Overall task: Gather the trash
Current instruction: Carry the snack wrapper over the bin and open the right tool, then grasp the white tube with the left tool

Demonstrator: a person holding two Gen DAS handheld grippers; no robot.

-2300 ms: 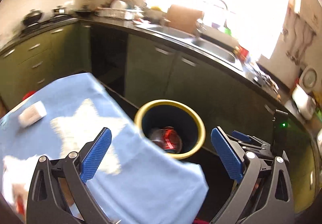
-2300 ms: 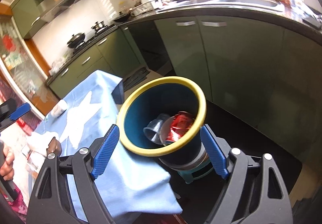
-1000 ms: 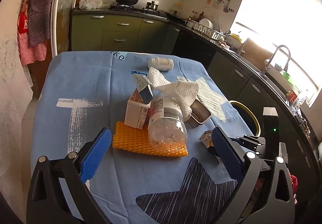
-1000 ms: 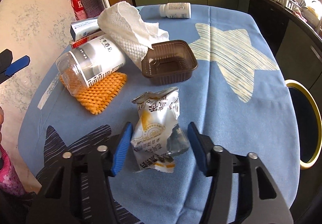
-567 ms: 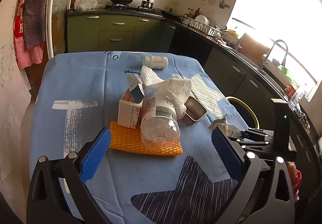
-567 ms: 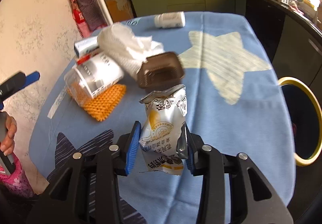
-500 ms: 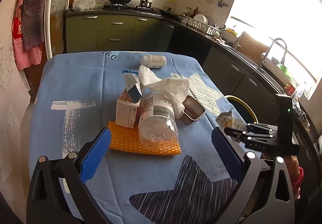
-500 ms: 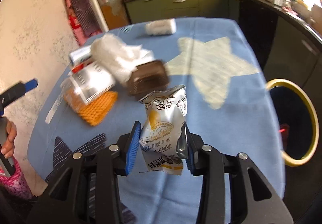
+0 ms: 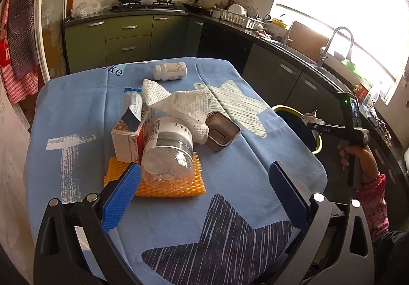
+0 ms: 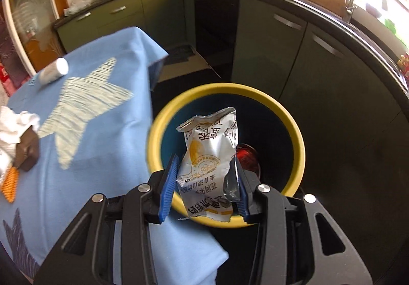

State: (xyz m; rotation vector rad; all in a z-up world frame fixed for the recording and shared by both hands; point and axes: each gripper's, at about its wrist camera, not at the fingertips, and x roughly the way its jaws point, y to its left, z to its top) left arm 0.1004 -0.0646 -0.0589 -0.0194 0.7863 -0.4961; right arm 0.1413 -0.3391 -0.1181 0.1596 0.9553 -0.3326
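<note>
My right gripper [image 10: 205, 159] is shut on a silver and yellow snack wrapper [image 10: 211, 157] and holds it over the mouth of the yellow-rimmed bin [image 10: 294, 131], which has a red can [image 10: 246, 161] inside. In the left wrist view the right gripper [image 9: 313, 123] with the wrapper [image 9: 309, 117] is over the bin [image 9: 286, 108] beside the table's right edge. My left gripper [image 9: 204, 182] is open and empty above the near part of the blue tablecloth [image 9: 84, 111]. Before it lie a clear plastic jar [image 9: 167, 154], an orange foam net [image 9: 176, 186], a carton [image 9: 126, 140], a paper towel [image 9: 184, 106], a brown tray [image 9: 222, 131] and a white pill bottle [image 9: 170, 71].
Green kitchen cabinets [image 9: 125, 39] and a dark counter with a sink [image 9: 332, 54] run behind and right of the table. The bin stands on the dark floor [image 10: 345, 182] between table and cabinets. A tube-like pack [image 9: 133, 106] leans on the carton.
My right gripper closed on the snack wrapper, lifted it from the table and swung right until it hangs over the bin. My left gripper stayed open over the table.
</note>
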